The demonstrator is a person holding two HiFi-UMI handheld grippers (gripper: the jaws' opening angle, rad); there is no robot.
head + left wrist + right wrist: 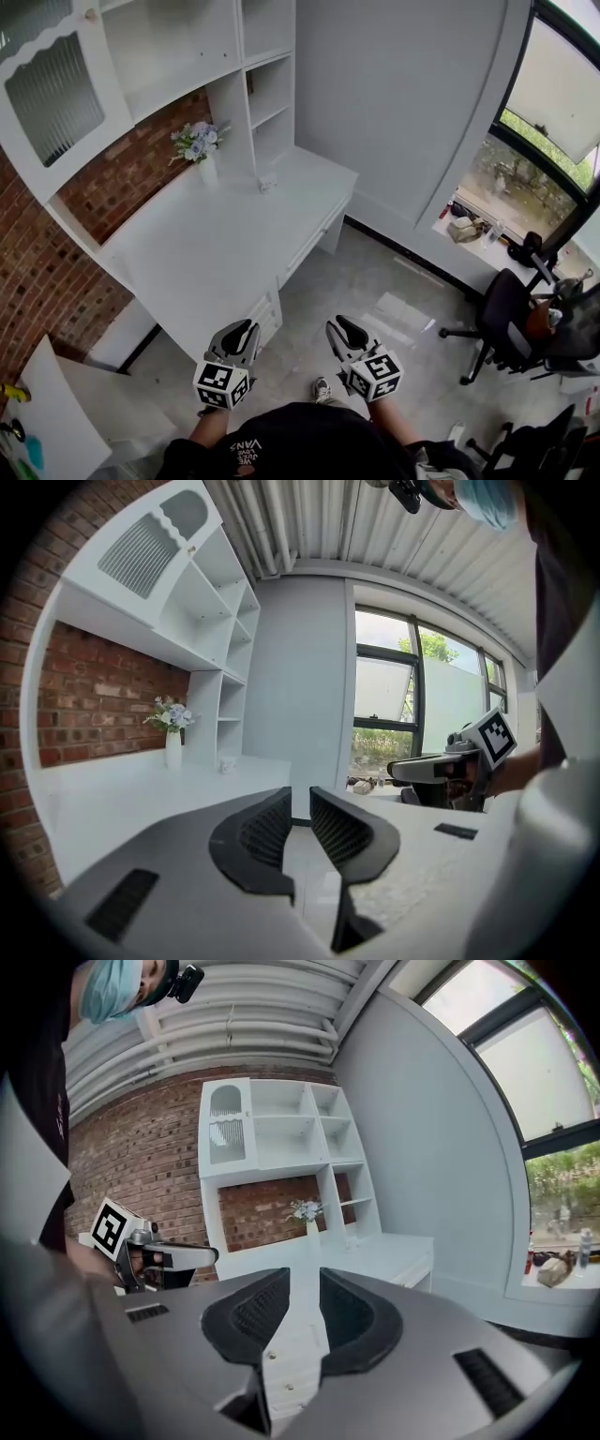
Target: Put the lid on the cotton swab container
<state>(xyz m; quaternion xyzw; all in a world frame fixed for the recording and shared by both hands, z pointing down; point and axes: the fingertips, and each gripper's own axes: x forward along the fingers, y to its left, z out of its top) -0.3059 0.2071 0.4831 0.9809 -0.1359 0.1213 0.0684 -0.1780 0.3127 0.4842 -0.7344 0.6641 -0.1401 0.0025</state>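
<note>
A small clear container (267, 185) stands far off on the white desk (202, 253), close to the shelf unit; it is also tiny in the left gripper view (225, 764). Its lid cannot be told apart at this distance. Both grippers hang over the floor in front of the person, well short of the desk. My left gripper (239, 330) (300, 806) stands open by a narrow gap with nothing between its jaws. My right gripper (343, 327) (304, 1290) is open and holds nothing.
A white vase of flowers (202, 150) stands at the desk's back by the brick wall. Desk drawers (305, 251) face the floor. A black office chair (511, 323) is at the right, below a windowsill (469, 230) holding small items. A white panel (66, 412) leans at bottom left.
</note>
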